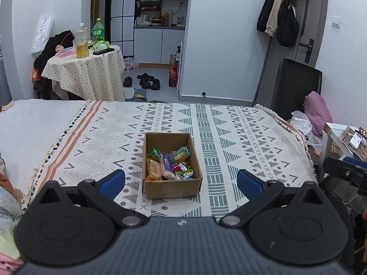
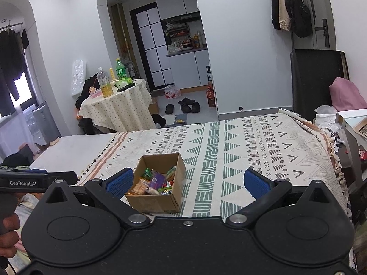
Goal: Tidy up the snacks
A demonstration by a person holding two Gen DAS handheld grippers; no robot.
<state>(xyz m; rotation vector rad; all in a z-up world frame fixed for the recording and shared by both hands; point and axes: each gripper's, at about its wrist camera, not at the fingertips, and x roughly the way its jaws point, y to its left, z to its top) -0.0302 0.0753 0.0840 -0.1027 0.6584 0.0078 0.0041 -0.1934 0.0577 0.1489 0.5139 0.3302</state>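
Both grippers hover over the bed, nothing held. Left gripper (image 1: 181, 181) jaws spread wide, empty; the cardboard box (image 1: 172, 189) sits on the patterned blanket (image 1: 240, 137) right between the jaws, just ahead of them. Snacks (image 1: 168, 166) fill the box: biscuit packs, a purple wrapper, green packets, small candies, all loose inside. Right gripper (image 2: 188, 183) jaws also wide apart, empty; the box (image 2: 156, 202) lies just ahead, close to the left jaw, well clear of the right jaw. A hand (image 2: 9, 233) shows at the left edge of the right wrist view.
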